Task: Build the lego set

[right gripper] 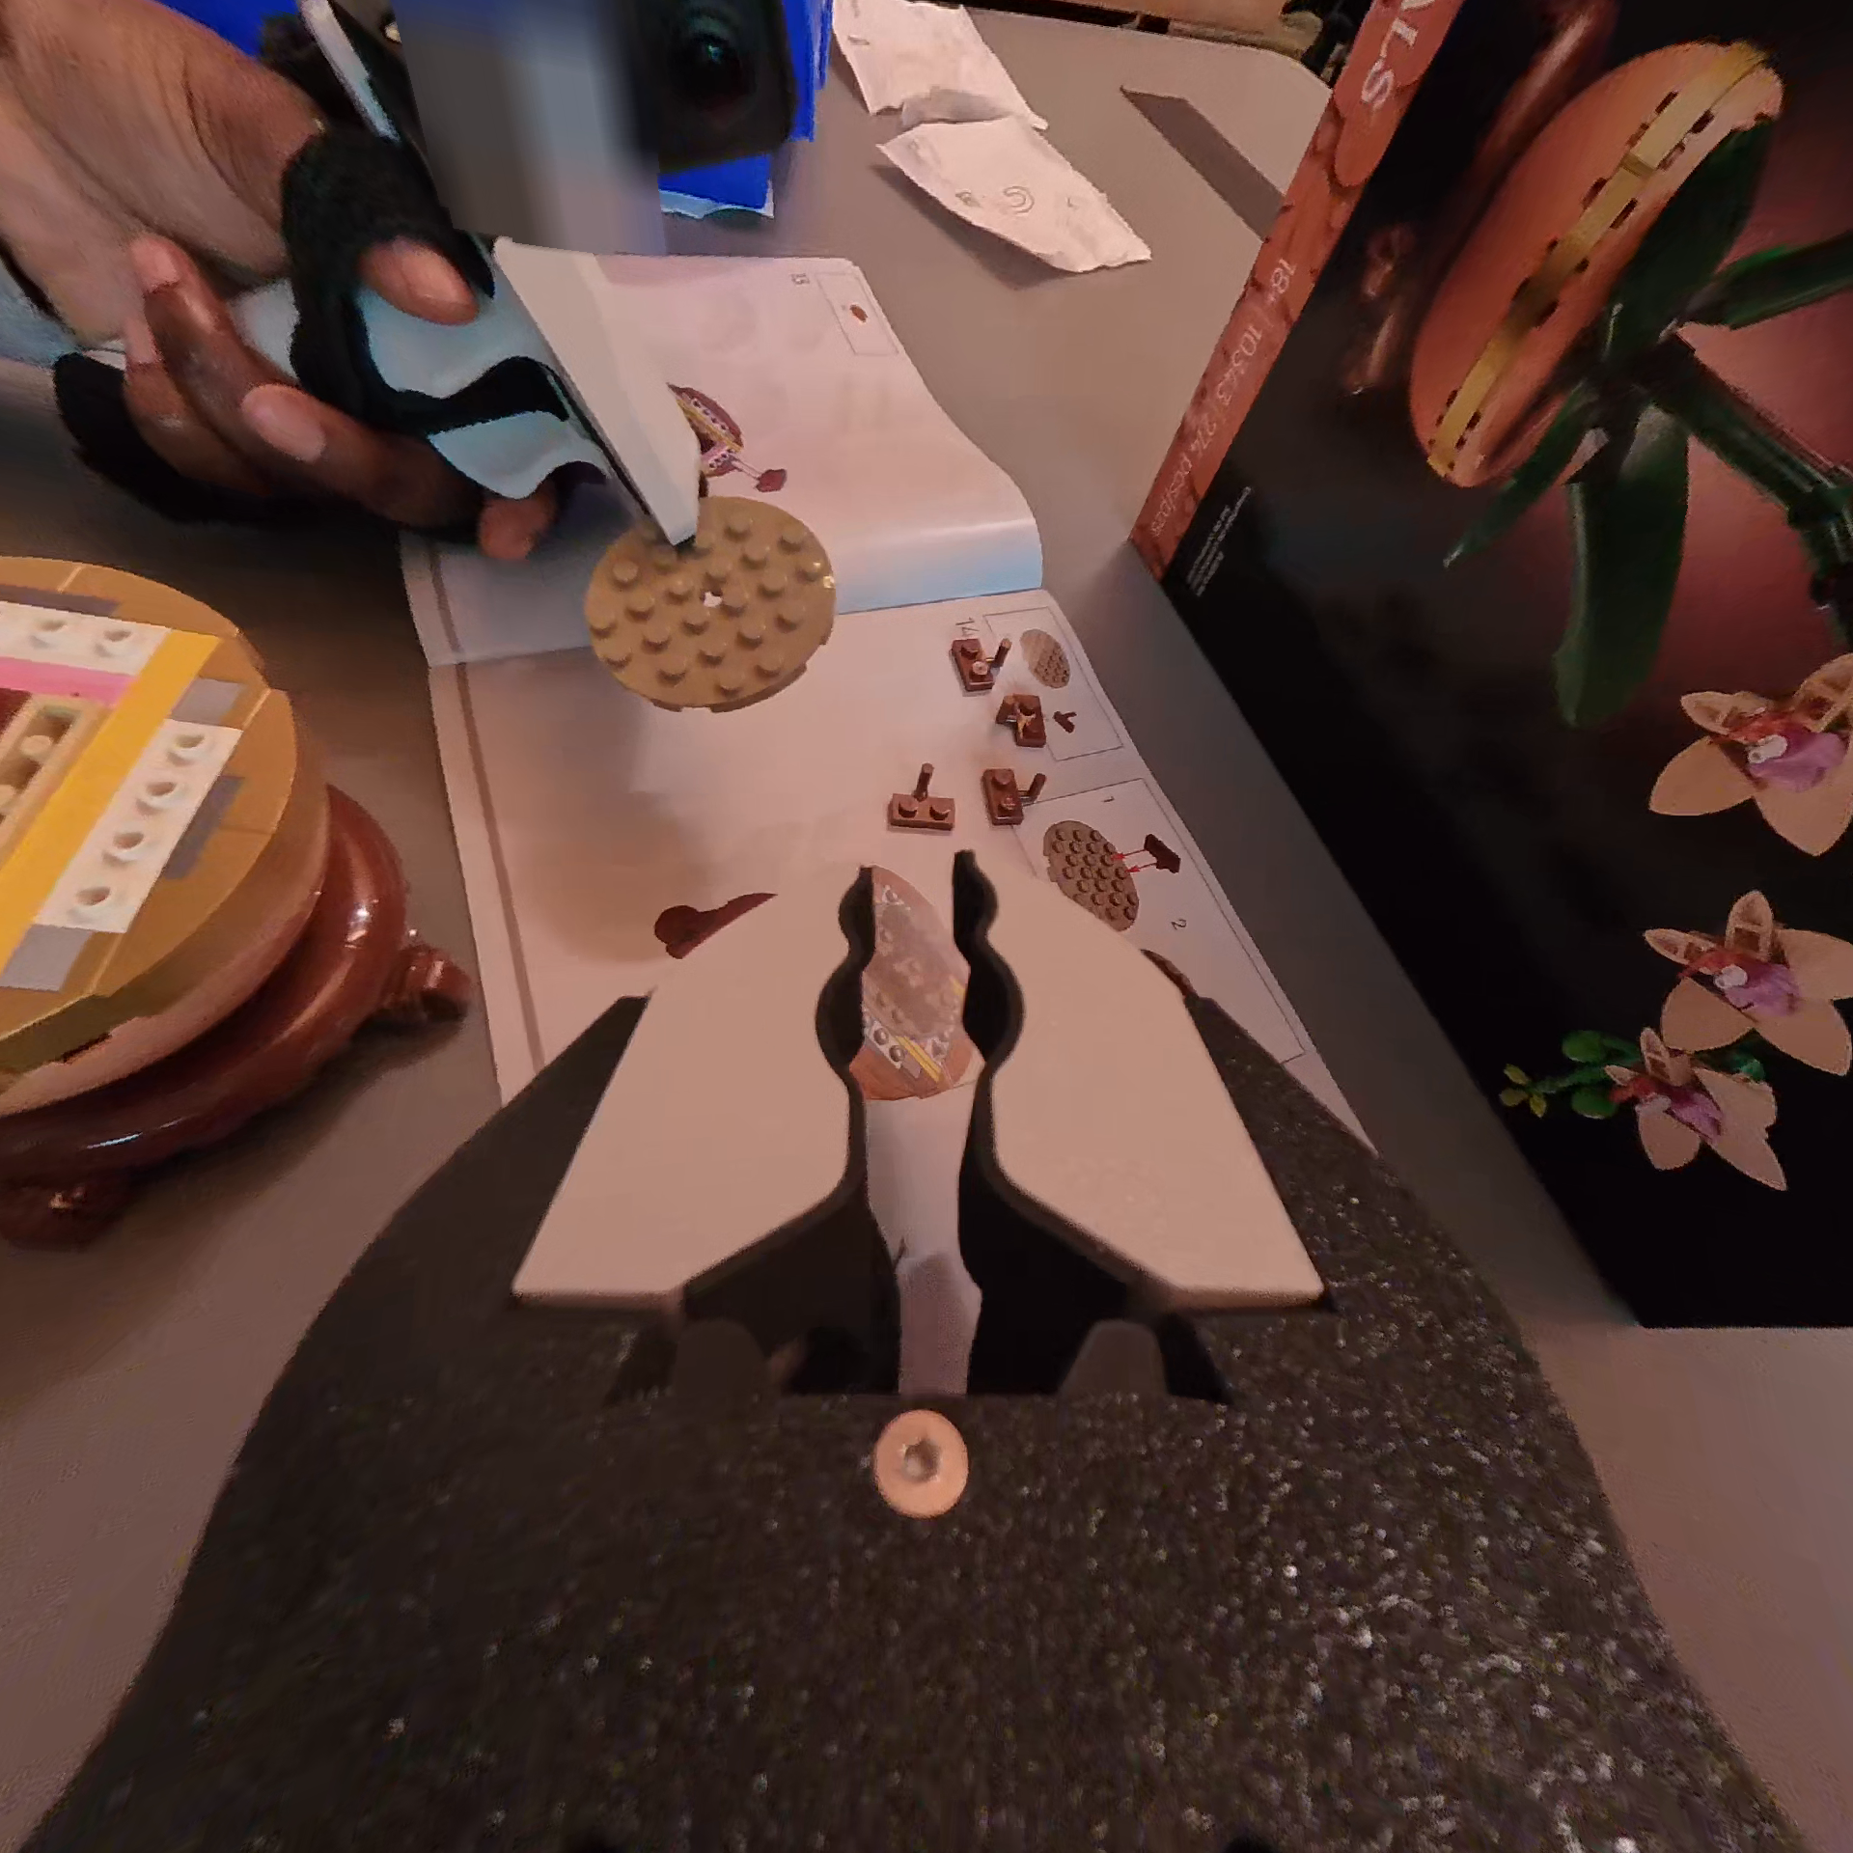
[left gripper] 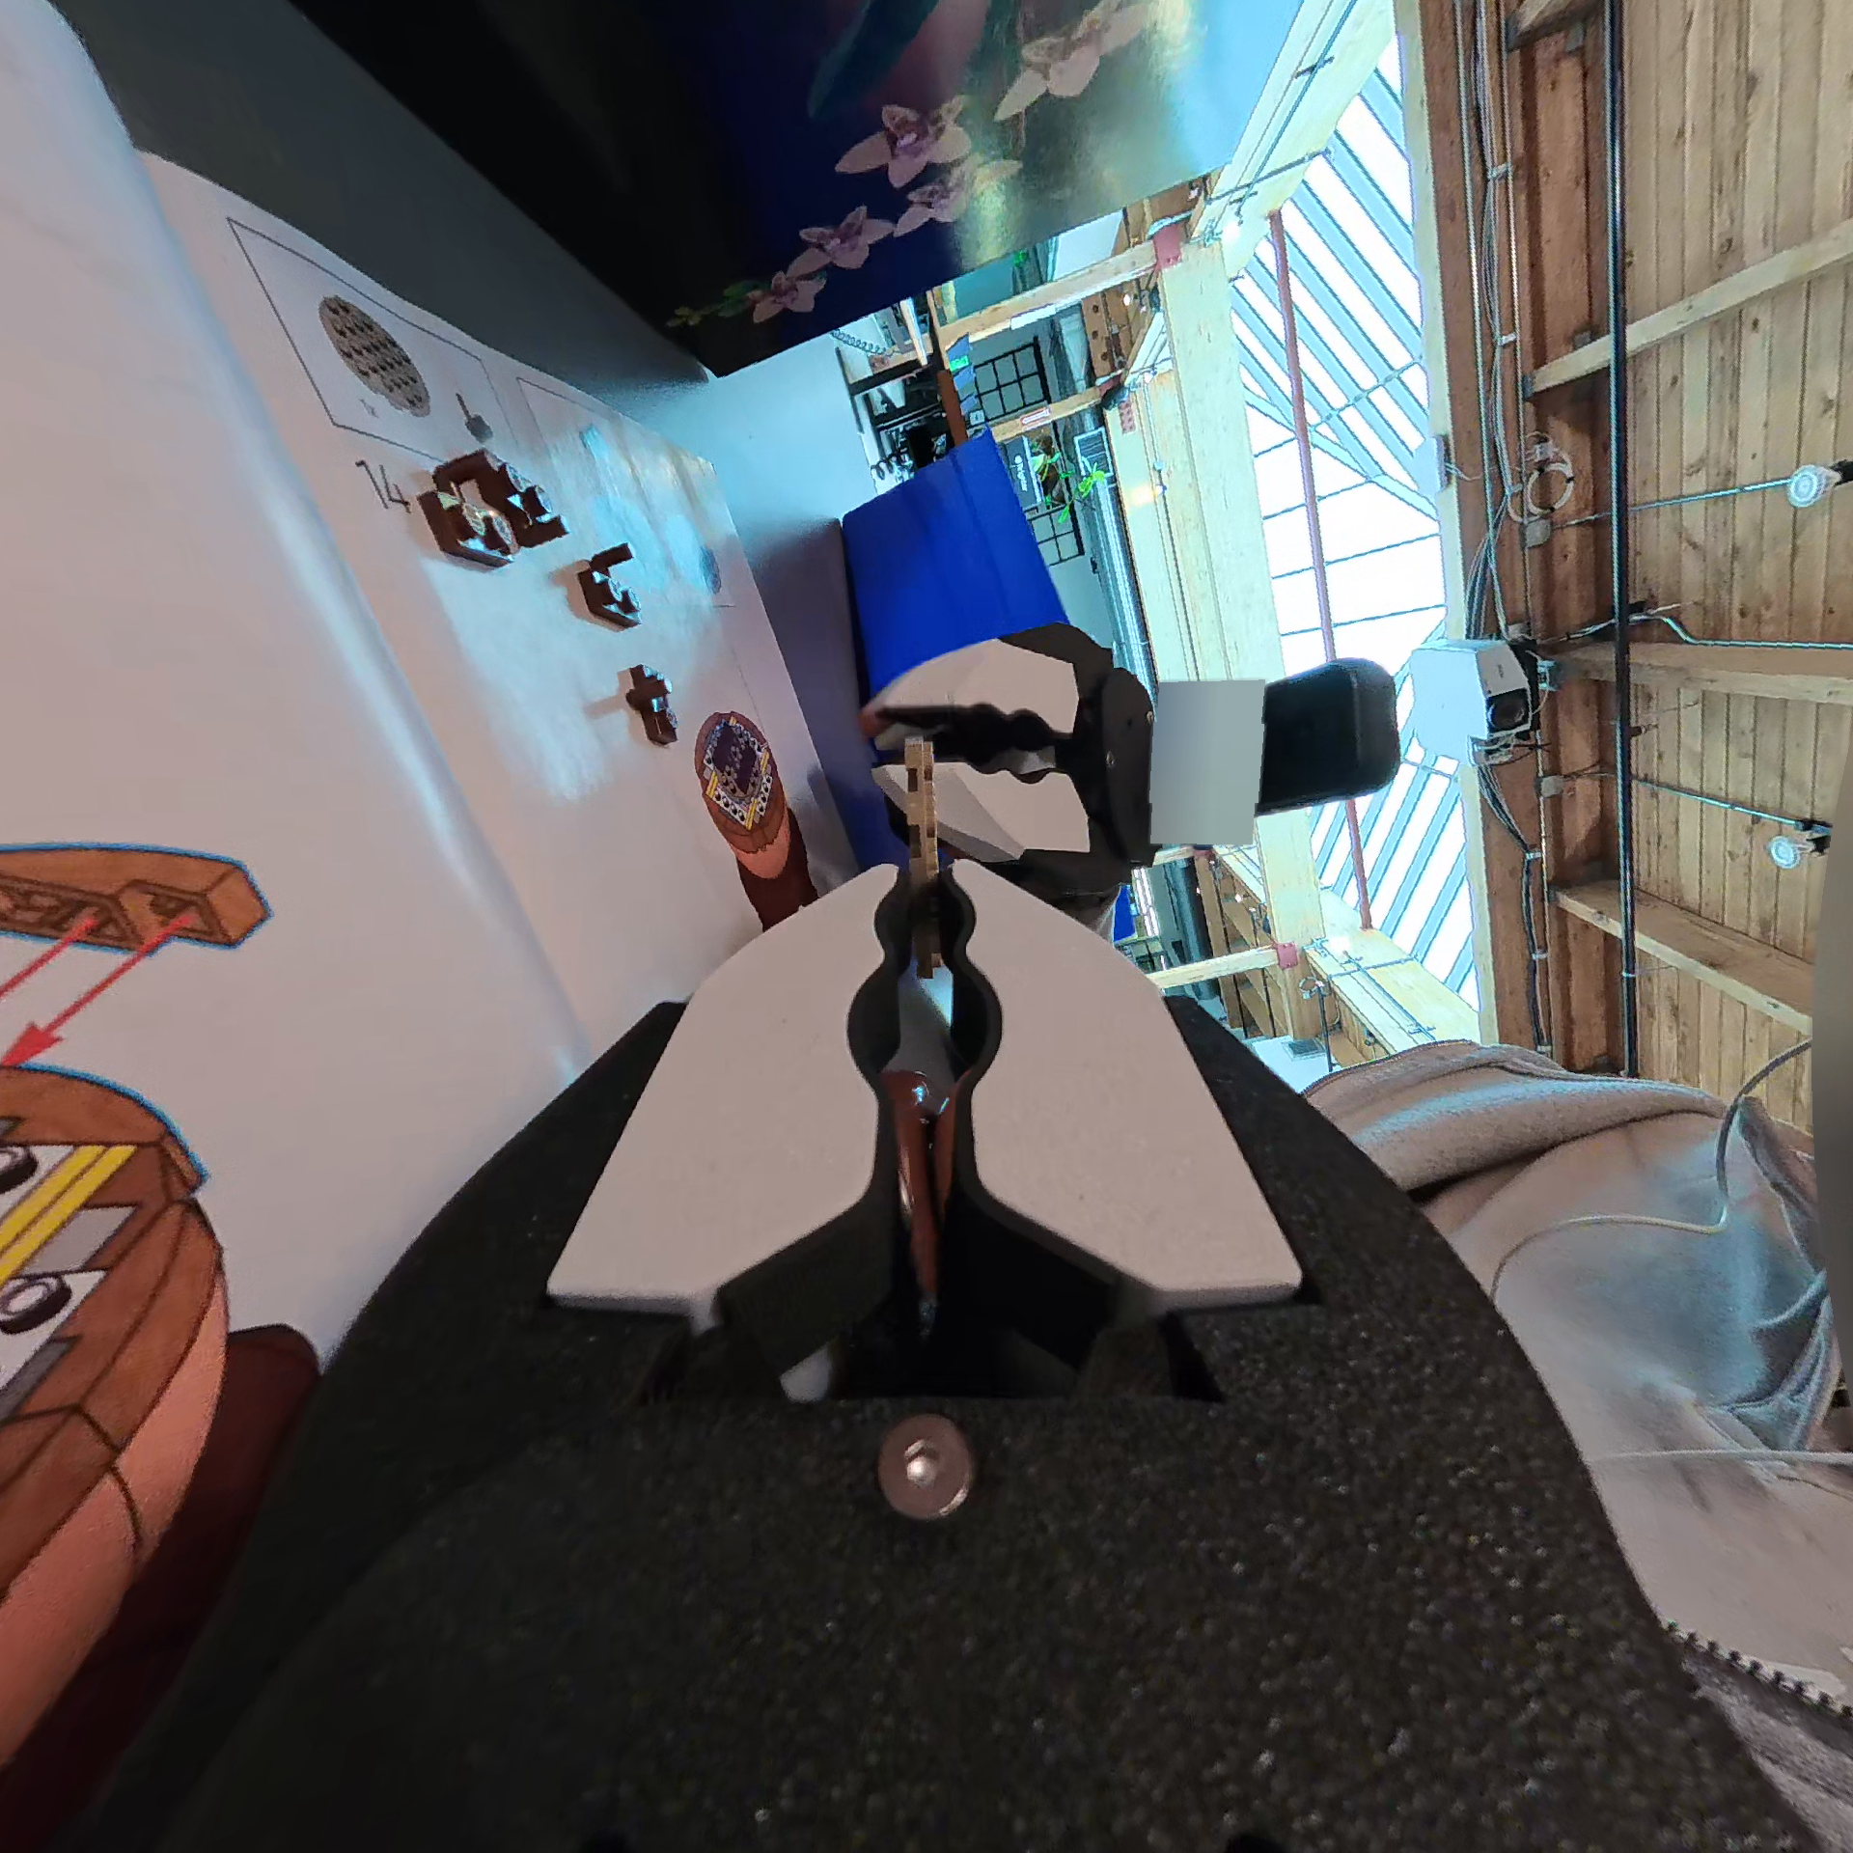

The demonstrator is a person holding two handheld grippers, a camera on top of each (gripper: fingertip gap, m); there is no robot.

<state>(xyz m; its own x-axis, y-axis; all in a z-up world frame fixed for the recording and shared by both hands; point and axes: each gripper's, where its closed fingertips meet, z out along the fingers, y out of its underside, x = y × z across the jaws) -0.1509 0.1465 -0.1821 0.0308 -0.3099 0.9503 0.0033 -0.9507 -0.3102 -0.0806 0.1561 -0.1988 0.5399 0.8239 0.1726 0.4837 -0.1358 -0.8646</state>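
Round tan plate point(right gripper: 710, 605) pinched edgewise by left gripper point(left gripper: 924, 882) (4 brown pieces nearby); right gripper point(right gripper: 910, 882) narrowly parted, empty.

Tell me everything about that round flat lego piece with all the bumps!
The round plate is olive-tan plastic, covered in rows of studs, with a small hole in the middle. The left gripper pinches it at the rim and holds it in the air, tilted, above the open instruction booklet. In the left wrist view you see it edge-on, thin, between the closed fingers. Nothing else touches it.
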